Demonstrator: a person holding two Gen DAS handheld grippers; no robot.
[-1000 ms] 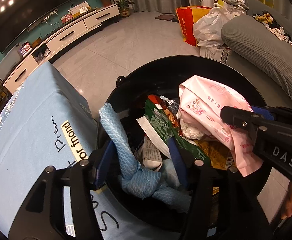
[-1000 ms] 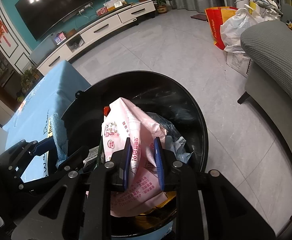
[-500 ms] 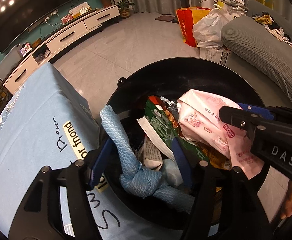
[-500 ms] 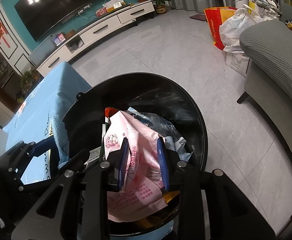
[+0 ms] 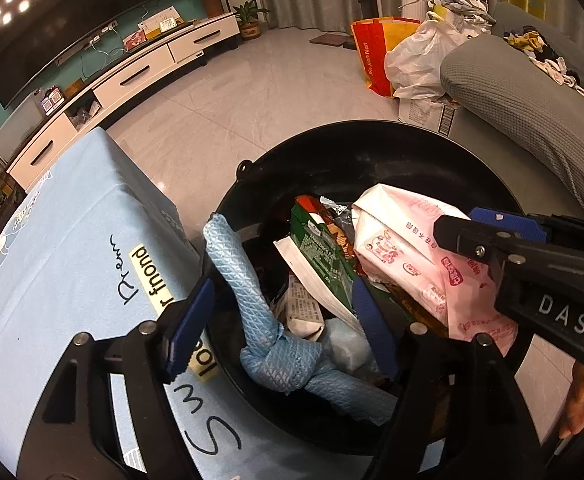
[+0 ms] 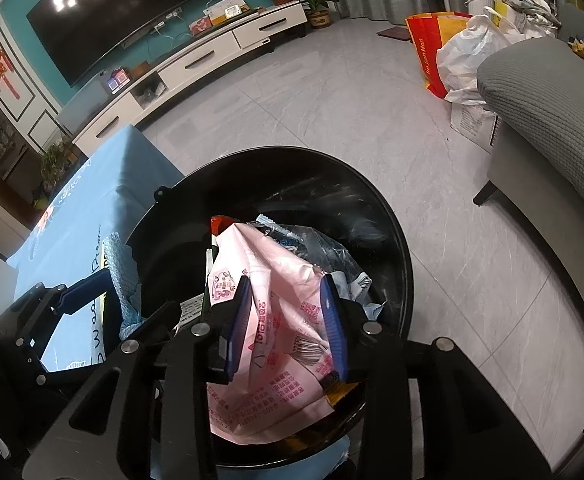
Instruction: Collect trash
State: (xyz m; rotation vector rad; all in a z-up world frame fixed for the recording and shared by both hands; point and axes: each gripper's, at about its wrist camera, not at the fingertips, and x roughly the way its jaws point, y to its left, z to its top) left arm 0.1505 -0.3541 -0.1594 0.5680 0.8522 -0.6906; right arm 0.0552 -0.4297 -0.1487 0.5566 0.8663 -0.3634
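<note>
A black round bin (image 5: pixel 332 132) stands on the floor beside a table under a light blue cloth (image 5: pixel 72 240). It holds several wrappers, among them a green packet (image 5: pixel 320 256). A knotted blue rag (image 5: pixel 252 280) lies over the bin's near side between the fingers of my left gripper (image 5: pixel 280 328), whose jaws are opening, pads clear of the rag. A pink printed wrapper (image 6: pixel 280 280) rests on top of the trash. My right gripper (image 6: pixel 286 320) straddles it with its jaws opening and its pads no longer pinching it. From the left wrist view the right gripper (image 5: pixel 476 226) comes in from the right over the pink wrapper (image 5: pixel 408 248).
A grey sofa (image 6: pixel 552 120) runs along the right. A red-and-yellow bag (image 5: pixel 372 52), a white plastic bag (image 5: pixel 420 60) and a carton stand on the tiled floor behind the bin. A white TV cabinet (image 5: pixel 132 76) lines the far wall. A person's hand (image 5: pixel 576 400) shows at lower right.
Both grippers' jaws have spread wider. The pink wrapper, pinched upright before, has slumped down onto the trash. The blue rag stays draped over the bin's near side. Neither hand has shifted.
</note>
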